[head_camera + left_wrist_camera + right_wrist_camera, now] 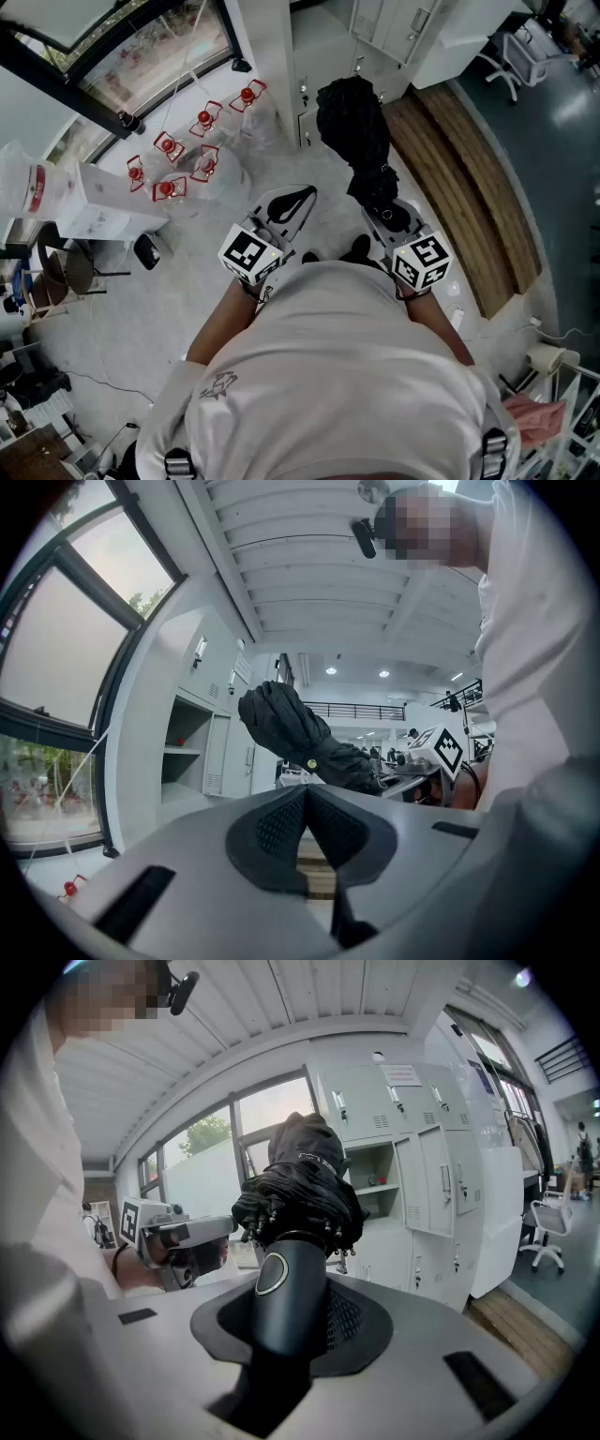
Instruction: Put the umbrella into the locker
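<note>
The folded black umbrella [352, 122] sticks out forward from my right gripper [386, 208], which is shut on its handle. In the right gripper view the smooth dark handle [286, 1297] lies between the jaws of the right gripper [291, 1321], and the bunched canopy [300, 1180] rises beyond it. My left gripper [286, 208] is held beside it on the left, shut with nothing in it; its pads [281, 822] meet in a V. The white lockers [375, 33] stand ahead, one compartment [375, 1180] open with a shelf inside. The umbrella [300, 733] is apart from the lockers.
Several clear bottles with red caps [187, 150] stand on the floor at the left by the window. A wooden platform [459, 169] runs along the right. A white office chair [544, 1227] stands past the lockers. A white box [103, 202] sits at the left.
</note>
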A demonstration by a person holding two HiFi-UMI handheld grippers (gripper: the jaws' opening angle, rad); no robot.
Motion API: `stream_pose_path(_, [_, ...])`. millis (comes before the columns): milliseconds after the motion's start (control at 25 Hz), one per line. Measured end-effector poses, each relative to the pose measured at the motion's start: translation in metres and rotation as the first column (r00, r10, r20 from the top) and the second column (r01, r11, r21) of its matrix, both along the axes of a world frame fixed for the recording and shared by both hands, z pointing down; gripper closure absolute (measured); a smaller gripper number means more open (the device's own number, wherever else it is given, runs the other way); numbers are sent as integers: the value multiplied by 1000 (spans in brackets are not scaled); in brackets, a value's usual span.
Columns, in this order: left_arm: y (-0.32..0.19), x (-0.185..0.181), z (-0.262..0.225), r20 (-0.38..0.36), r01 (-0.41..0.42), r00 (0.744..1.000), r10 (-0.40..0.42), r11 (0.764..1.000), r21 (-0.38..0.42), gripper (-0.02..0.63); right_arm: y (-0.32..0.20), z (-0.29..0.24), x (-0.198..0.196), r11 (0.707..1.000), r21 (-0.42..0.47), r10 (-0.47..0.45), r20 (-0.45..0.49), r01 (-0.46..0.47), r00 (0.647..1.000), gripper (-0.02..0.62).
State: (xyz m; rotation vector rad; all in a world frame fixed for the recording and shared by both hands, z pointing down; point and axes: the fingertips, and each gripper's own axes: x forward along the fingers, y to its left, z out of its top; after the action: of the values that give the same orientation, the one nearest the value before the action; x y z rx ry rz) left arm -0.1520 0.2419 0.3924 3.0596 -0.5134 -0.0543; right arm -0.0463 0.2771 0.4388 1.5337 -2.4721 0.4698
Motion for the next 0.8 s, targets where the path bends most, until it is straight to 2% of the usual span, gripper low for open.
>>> stream_pose_path(800, [-15, -1, 10, 10, 19, 1000, -19, 999, -29, 595, -13, 8, 5, 1000, -19, 16, 40, -15, 999, 469])
